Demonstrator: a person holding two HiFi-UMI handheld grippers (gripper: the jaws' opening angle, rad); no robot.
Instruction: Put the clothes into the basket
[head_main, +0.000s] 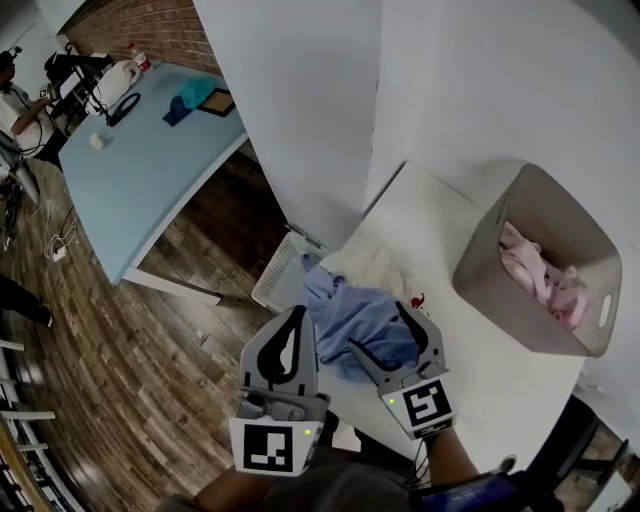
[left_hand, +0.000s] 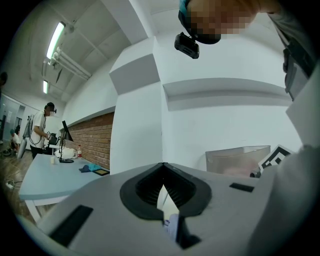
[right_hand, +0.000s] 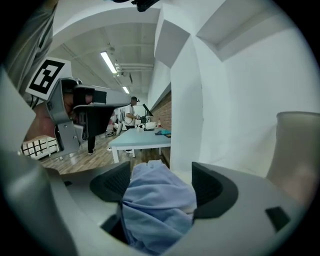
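**Head view.** Two tools, one basket, two garments outside it. The left tool (head_main: 297, 316) has its jaws clenched tip to tip beside the left edge of the blue garment (head_main: 345, 305). Whether it touches the cloth cannot be told here. The right tool (head_main: 380, 328) is spread wide over the same garment, one finger on each side of the bunched cloth. The blue garment lies at the near corner of the white surface (head_main: 480, 385), on top of a cream garment (head_main: 378, 264). The basket (head_main: 495, 225) stands on the surface well to the right, apart from both tools, with a bundle of pink clothes (head_main: 535, 275) in it. How many pink pieces there are cannot be told. A white crate (head_main: 278, 268) sits on the wooden floor (head_main: 130, 350) beside the surface.

**Left gripper view.** The left tool (left_hand: 162, 167) is closed, its tips meeting. A sliver of pale blue cloth shows low in the gap behind them, and it is unclear whether it is pinched. The basket stands beyond, to the right.

**Right gripper view.** The right tool (right_hand: 161, 174) is released, its jaws standing far apart. The blue garment is heaped between the pads and fills the gap without being squeezed. One wall of the basket shows at the right edge.
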